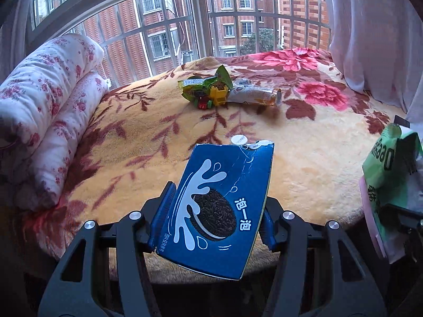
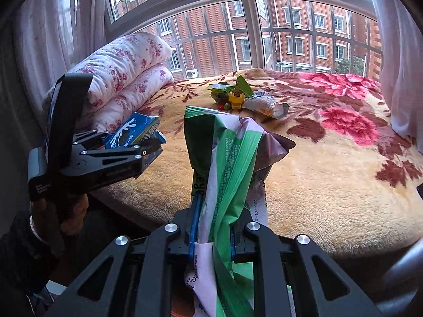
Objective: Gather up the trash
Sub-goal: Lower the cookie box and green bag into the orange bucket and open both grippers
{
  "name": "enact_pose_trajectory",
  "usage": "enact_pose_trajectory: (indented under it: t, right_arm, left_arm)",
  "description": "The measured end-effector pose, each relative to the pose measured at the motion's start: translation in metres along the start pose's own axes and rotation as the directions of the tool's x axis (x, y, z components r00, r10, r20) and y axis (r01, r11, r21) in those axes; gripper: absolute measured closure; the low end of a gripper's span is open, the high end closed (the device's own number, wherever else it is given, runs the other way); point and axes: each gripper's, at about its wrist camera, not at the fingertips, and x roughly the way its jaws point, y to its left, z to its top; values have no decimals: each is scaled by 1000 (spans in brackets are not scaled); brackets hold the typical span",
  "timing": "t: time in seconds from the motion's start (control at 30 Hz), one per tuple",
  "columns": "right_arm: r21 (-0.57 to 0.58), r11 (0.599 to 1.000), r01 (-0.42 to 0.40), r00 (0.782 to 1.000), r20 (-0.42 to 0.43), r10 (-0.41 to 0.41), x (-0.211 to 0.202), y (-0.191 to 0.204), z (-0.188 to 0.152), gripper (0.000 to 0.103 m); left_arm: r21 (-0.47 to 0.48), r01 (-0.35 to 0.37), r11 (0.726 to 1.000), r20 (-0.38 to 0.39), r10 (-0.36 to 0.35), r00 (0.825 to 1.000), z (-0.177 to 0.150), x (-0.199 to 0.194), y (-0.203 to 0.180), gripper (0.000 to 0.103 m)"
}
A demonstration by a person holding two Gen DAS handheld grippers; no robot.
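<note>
My left gripper (image 1: pixel 211 214) is shut on a blue Oreo cookie box (image 1: pixel 222 206) and holds it above the near edge of the bed; the box also shows in the right wrist view (image 2: pixel 134 132). My right gripper (image 2: pixel 212 227) is shut on a crumpled green and white plastic bag (image 2: pixel 227 163), which also shows at the right edge of the left wrist view (image 1: pixel 386 169). Far across the bed lie a green snack wrapper (image 1: pixel 203 84), a white and yellow wrapper (image 1: pixel 256 93) and a small yellow toy truck (image 1: pixel 218 96).
A floral plush blanket (image 1: pixel 304 158) covers the bed. Rolled floral quilts (image 1: pixel 47 100) lie at the left. A barred window (image 1: pixel 171 26) stands behind, with sheer curtains (image 1: pixel 370 26) at the right. A small white round cap (image 1: pixel 238 139) lies on the blanket beyond the box.
</note>
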Motion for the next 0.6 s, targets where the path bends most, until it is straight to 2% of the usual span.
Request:
enact_pose_trajectory:
  t: [0.27,0.6]
  right_arm:
    - [-25,998,-55,998,-32,54,-13,11,-24,86]
    - [-47,991,-124,977,-180,114,-1,24,-76,85]
  left_arm:
    - [47,26,999,-61,-24,998,-54,-18,-23,48]
    - [69,54,996,-180,-41,983,-111,-15,-35,48]
